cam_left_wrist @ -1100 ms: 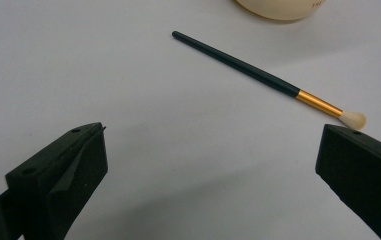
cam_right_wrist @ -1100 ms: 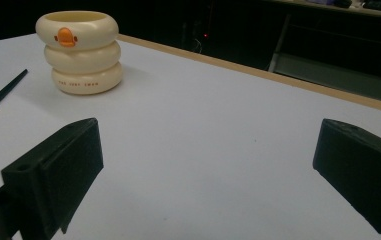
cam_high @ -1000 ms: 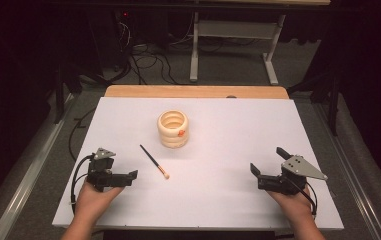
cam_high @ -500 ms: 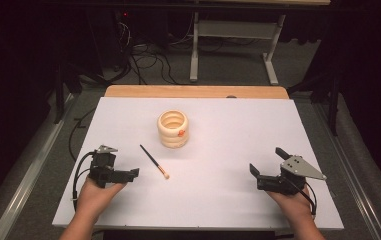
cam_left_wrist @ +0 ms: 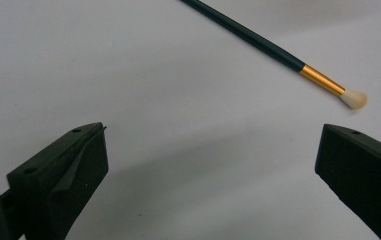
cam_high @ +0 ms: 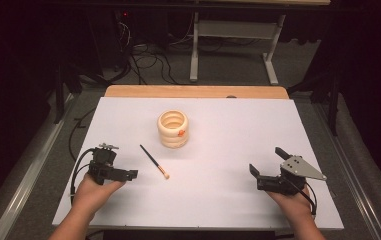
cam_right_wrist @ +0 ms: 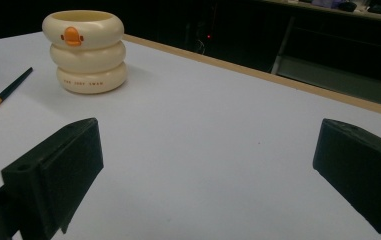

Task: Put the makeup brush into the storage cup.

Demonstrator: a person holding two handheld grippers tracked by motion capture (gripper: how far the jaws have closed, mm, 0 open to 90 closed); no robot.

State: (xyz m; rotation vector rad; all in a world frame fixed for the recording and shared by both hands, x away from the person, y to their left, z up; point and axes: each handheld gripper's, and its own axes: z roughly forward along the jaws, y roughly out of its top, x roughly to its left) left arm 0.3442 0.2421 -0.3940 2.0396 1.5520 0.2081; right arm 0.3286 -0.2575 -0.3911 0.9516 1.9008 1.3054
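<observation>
White table, wooden strip along far edge. Cream ringed cup upright at centre frame, orange mark on its side, well apart from both grippers. Nothing between left gripper and brush. Brush flat, lower left of centre, bristles just right of left gripper's tips. Left gripper wide open, empty. Right gripper at lower right, wide open, empty.
</observation>
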